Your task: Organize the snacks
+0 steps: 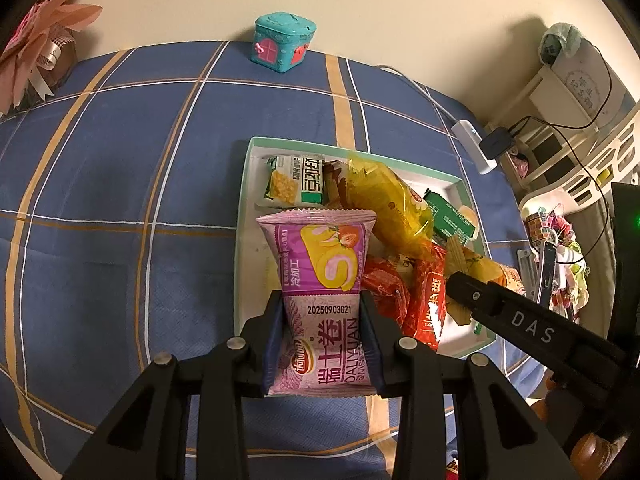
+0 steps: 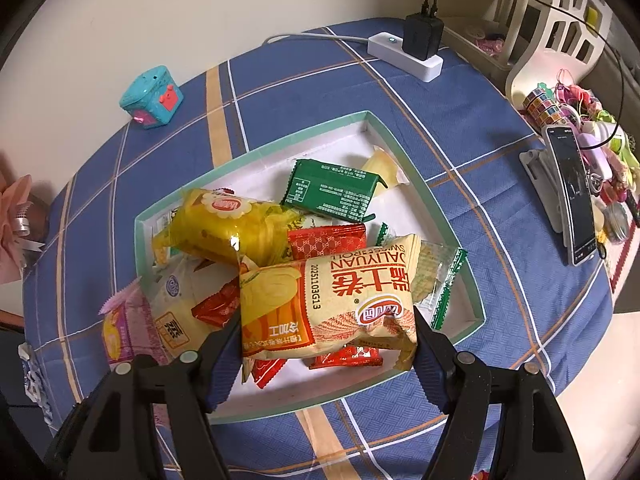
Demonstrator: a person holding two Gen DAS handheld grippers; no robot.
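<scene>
The left gripper [image 1: 324, 336] pinches a purple snack pack [image 1: 320, 284]; the right gripper [image 2: 328, 352] clamps an orange snack pack [image 2: 328, 300] above the tray [image 2: 460, 236]. Slippery wrappers could slide free and drop.

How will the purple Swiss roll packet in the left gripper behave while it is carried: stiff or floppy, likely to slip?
The purple Swiss roll packet pinches inward where the left gripper clamps it, so it is probably soft and squashable. Its free upper half stands straight, so it seems light and air-puffed rather than floppy. The glossy film could slip under a loose grip.
</scene>
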